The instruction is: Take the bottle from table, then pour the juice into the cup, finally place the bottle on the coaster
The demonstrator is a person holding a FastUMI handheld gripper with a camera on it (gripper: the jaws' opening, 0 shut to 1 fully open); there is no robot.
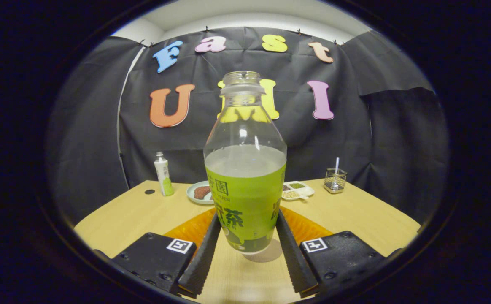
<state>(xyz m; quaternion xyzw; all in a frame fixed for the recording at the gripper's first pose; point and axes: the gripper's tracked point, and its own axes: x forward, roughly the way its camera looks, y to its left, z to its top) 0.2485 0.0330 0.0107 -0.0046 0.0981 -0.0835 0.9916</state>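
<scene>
hand-held gripper (245, 236) clamped on an uncapped bottle (245, 169), held upright just above the worktop (131, 215).
left to right: small tube-like bottle (163, 174), round plate (200, 193) of dark food, the gripped clear bottle with green label, part full, both fingers (203, 253) pressing its lower sides, orange coaster (190, 230) just behind, divided dish (298, 191), wire holder (335, 180).

A staged recording booth, not a lived-in room

Black cloth wall (346, 139) pinned behind a bare wooden table (355, 215); small props along the table's far edge; pale ceiling above.
</scene>
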